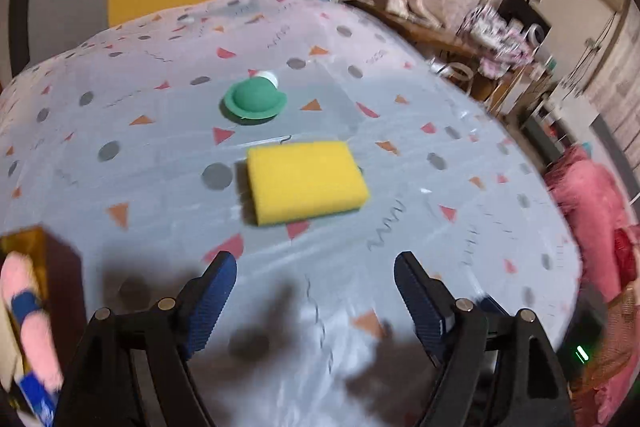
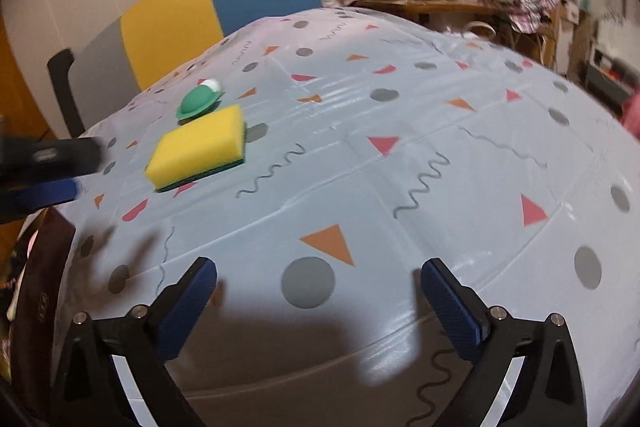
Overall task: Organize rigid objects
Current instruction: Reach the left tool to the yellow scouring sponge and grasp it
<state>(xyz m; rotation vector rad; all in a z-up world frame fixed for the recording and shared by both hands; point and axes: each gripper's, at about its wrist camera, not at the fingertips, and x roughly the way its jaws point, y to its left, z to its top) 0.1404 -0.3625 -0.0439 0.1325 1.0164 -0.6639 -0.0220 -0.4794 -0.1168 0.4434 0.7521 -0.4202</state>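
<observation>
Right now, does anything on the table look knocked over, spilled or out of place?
Nothing spilled or damaged. The yellow sponge lies flat, green scrub side down. The green domed piece sits just beyond it, partly covering a small white object I can't identify. Both grippers, left and right, are open and empty.

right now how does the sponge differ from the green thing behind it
The sponge is a yellow rectangular block with a dark green bottom layer; the green thing is a round dome with a flat brim and a white tip. The sponge looks larger and lies nearer the left gripper. Both rest untouched on the tablecloth.
</observation>
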